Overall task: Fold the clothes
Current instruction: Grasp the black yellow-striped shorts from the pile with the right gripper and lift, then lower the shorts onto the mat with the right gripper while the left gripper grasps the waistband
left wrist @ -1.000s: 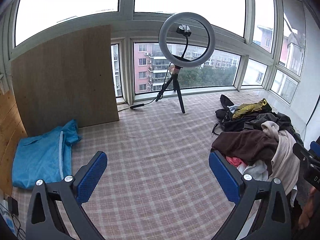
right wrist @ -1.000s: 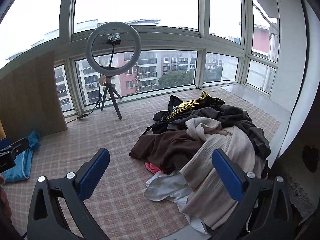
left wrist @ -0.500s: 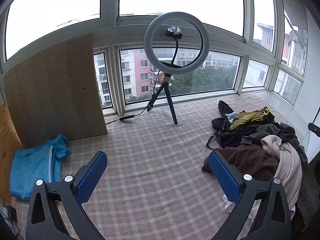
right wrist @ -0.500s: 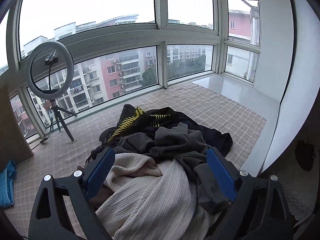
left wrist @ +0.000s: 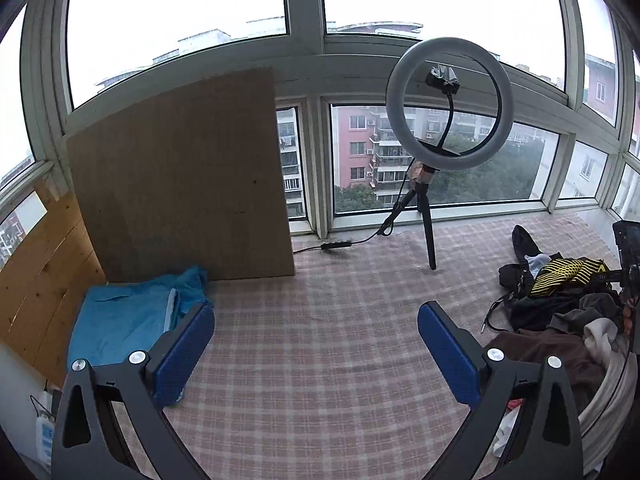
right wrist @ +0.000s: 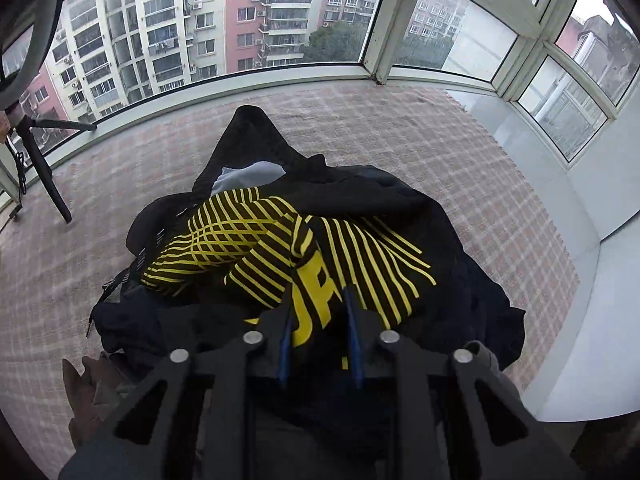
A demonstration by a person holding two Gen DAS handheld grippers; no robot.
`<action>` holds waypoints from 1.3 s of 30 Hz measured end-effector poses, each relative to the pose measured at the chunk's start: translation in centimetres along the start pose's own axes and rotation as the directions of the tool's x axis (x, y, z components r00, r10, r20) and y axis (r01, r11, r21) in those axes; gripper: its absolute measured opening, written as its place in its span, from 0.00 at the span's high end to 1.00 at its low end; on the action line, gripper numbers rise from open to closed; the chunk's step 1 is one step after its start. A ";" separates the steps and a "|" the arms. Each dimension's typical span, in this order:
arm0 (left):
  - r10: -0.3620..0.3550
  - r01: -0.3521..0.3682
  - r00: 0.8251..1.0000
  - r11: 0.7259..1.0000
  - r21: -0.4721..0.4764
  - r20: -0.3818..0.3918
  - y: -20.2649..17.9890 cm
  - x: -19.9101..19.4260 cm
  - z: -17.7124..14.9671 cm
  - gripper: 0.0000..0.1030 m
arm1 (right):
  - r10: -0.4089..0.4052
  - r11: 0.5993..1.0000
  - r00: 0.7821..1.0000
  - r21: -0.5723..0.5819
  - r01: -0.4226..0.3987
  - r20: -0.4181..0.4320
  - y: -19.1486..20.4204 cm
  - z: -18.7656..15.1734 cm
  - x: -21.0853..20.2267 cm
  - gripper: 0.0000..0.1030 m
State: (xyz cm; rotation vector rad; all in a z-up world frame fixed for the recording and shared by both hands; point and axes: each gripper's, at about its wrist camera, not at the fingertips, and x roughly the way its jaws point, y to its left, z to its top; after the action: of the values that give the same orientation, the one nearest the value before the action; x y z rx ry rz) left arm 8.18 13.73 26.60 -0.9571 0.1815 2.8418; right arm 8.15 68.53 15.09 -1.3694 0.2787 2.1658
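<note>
A black shirt with yellow stripes (right wrist: 248, 240) lies on top of a dark heap of clothes (right wrist: 400, 208). My right gripper (right wrist: 318, 312) points steeply down onto it, its jaws closing, with a fold of the yellow print pinched between the blue pads. In the left wrist view the same heap (left wrist: 560, 328) sits at the right, with the striped shirt (left wrist: 568, 276) at its far side. My left gripper (left wrist: 316, 344) hangs open over the bare checked mat (left wrist: 320, 300) with nothing between its fingers. A folded blue garment (left wrist: 124, 320) lies at the left.
A ring light on a tripod (left wrist: 448, 112) stands at the window, its cable (left wrist: 340, 245) running across the mat. A wooden board (left wrist: 180, 176) leans behind the blue garment. The mat ends at a white ledge (right wrist: 580, 200) on the right.
My right gripper swung right and dropped onto the heap, and its jaws went from wide open to closed on the striped shirt. The left view panned left and rose slightly.
</note>
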 end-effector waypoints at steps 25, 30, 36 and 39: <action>0.151 -0.132 0.981 0.979 -0.158 0.119 20.7 -2.3 -0.1 0.01 | 0.667 0.740 0.576 -0.510 -0.439 0.472 27.6 -1.8 -41.5 0.97; 0.202 -0.184 0.975 0.968 -0.169 0.096 23.2 -2.4 -1.4 0.01 | 0.706 0.700 0.569 -0.536 -0.472 0.421 26.0 -5.1 -39.7 0.97; 0.182 -0.179 0.983 0.980 -0.089 0.024 22.5 -0.6 -4.2 0.01 | 0.320 0.866 0.922 -0.463 -0.192 0.216 23.8 -10.4 -22.3 0.78; 0.163 -0.164 0.985 0.986 -0.030 -0.054 21.0 1.8 -6.2 0.01 | 0.212 0.886 0.971 -0.442 -0.143 0.112 23.6 -13.2 -15.8 0.78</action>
State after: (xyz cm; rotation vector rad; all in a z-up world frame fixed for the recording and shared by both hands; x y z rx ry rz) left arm 6.91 -7.78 22.09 -1.0692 0.2273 2.9795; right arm 10.27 37.68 20.27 -1.4329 -0.1569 2.5846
